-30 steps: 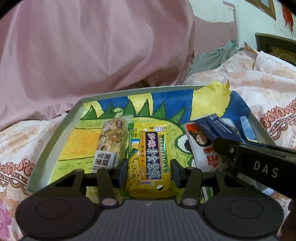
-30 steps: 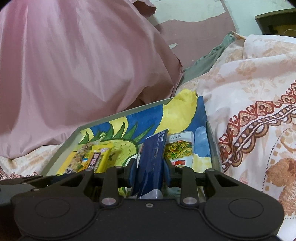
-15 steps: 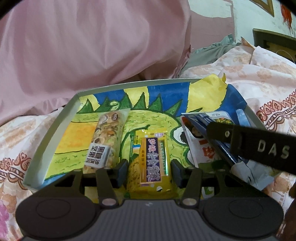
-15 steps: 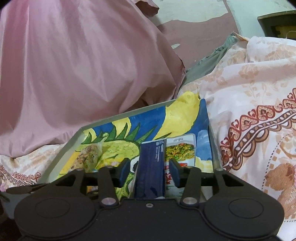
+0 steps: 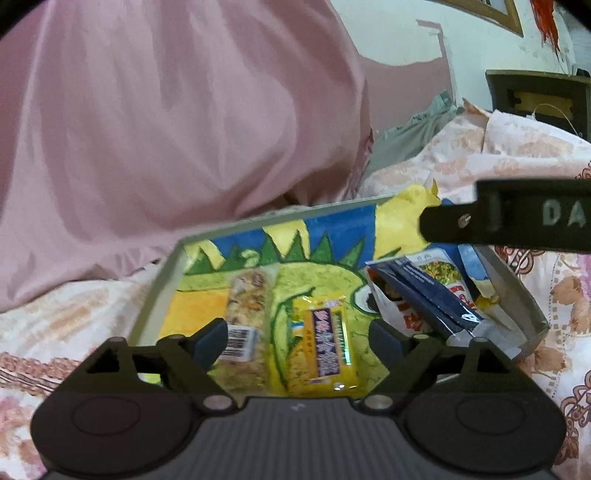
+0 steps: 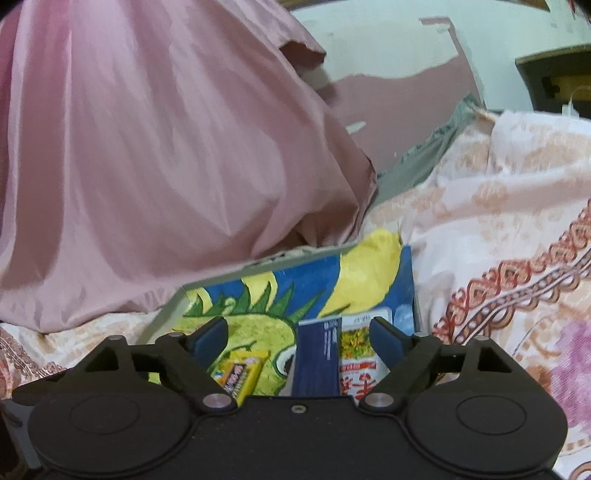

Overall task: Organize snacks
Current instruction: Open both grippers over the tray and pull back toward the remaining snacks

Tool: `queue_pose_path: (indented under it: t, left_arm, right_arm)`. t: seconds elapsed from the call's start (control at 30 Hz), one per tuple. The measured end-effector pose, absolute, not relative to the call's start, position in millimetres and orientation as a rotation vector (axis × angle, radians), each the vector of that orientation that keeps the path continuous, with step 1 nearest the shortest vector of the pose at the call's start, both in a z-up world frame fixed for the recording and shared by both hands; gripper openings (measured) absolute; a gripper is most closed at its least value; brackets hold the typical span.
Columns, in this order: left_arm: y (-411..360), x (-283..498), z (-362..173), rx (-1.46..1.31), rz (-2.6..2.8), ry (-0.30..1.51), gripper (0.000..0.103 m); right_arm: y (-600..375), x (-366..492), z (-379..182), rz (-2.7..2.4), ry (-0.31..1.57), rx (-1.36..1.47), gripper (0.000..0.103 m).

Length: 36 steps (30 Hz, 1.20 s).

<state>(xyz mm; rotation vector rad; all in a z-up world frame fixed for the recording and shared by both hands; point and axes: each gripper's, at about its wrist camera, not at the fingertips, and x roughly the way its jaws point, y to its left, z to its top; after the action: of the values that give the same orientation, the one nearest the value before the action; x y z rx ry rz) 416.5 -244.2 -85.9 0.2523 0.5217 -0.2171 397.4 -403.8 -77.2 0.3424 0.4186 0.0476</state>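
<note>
now yellow packet (image 5: 325, 347) lies loose between spread left fingers (image 5: 207, 339).

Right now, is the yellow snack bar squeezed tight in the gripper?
No, the yellow snack bar lies loose in the tray, and the left gripper stands open with its pads well clear of it.

This is a bedroom in a home. A bed covered with a floral sheet (image 6: 498, 236) fills the lower and right parts of both views, with a large pink cloth (image 5: 166, 122) heaped at upper left. Behind, a painted wall (image 5: 399, 33) shows peeling patches, and dark wooden furniture (image 5: 535, 96) stands at upper right.
</note>
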Motion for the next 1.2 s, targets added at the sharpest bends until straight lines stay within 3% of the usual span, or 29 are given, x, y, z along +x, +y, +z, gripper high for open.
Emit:
queue_pose_path:
  t: [0.23,0.67,1.2]
  left_arm:
    - [-213,389,-50,0.24,-0.164,0.458,0.1]
    - [-145,313,11,0.124,-0.122,0.38,0.102]
    - [-88,211,-5,0.091,-0.162,0.434,0.102]
  right_arm:
    - [-402,361,-34,0.042,0.343,0.326,0.101]
    - [-364,263,21,0.02,0.189,0.258,0.102]
    - [-310,154,16,-0.013,0.198,0.178,0.102]
